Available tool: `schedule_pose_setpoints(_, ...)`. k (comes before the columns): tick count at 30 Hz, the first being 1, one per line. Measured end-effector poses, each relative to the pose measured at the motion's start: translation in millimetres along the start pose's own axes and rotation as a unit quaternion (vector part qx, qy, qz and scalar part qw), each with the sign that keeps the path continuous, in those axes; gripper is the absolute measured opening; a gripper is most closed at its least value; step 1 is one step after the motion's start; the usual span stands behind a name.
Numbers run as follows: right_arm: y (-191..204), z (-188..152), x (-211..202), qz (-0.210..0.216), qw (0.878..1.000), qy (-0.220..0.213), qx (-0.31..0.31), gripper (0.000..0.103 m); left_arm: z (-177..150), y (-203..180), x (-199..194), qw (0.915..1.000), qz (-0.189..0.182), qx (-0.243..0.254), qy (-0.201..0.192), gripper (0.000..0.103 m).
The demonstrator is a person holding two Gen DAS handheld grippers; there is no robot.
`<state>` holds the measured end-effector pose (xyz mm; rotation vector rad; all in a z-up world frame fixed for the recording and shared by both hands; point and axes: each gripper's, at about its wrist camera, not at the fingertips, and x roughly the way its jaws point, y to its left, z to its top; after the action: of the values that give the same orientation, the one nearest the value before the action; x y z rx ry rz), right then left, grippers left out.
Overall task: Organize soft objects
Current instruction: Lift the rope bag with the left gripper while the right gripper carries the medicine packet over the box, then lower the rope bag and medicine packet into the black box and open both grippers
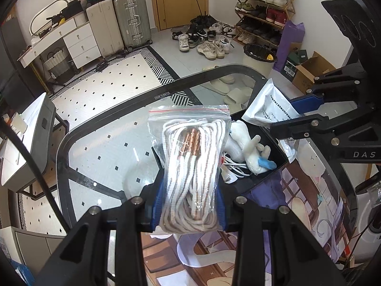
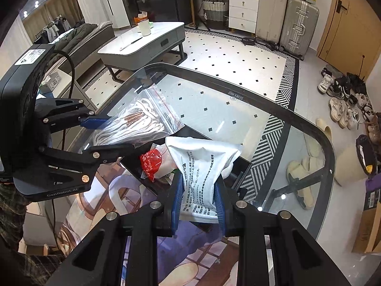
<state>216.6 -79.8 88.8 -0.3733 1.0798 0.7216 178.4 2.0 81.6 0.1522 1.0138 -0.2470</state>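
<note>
1. Left wrist view, nearest: left gripper [image 1: 189, 205] clenched on a zip bag of laces [image 1: 190, 162], blue pads pressing both sides of its lower half, bag upright and lifted off the glass table [image 1: 100, 128].
2. Right wrist view, nearest: right gripper [image 2: 198, 205] clamped on a white foil pouch [image 2: 204, 166], jaws squeezing its lower end, pouch raised and leaning over the black tray [image 2: 240, 164].
3. Under both grippers: printed mat [image 1: 307, 202] spread flat on the table, with nothing loose seen lying on the part that shows.
4. Just beyond the fingers: black tray sitting at the far edge of the mat, partly hidden by the two held packets.
5. Already in the tray, judging by how things lie: white plush toy [image 1: 250, 147], white cable [image 1: 234, 166] beside it, and a red packet [image 2: 152, 162] against the near wall. Sorted so far, it seems.
6. Left to do, as a judgement: both held packets not yet set down; each hanging above or just beside the tray, so likely the last two soft things to be dropped in. Cannot tell whether more items wait outside the views.
7. Room in the tray: looks crowded on the plush side; open space toward the near left corner appears small, mostly hidden by the bag.
8. Farther off: shoes [image 1: 209, 45] on the floor, suitcases [image 1: 132, 21] by the wall, no part in the job.
</note>
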Motion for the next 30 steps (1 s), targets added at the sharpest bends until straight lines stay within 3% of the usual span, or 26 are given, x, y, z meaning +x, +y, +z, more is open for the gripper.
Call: schedule_pose_setpoints(30, -15.6, 13.9, 79.8, 0.021, 0.998, 0.051, 0.007, 0.025, 10.0, -0.9, 72.8, 0.9983, -0.028, -0.012, 0.05, 0.035)
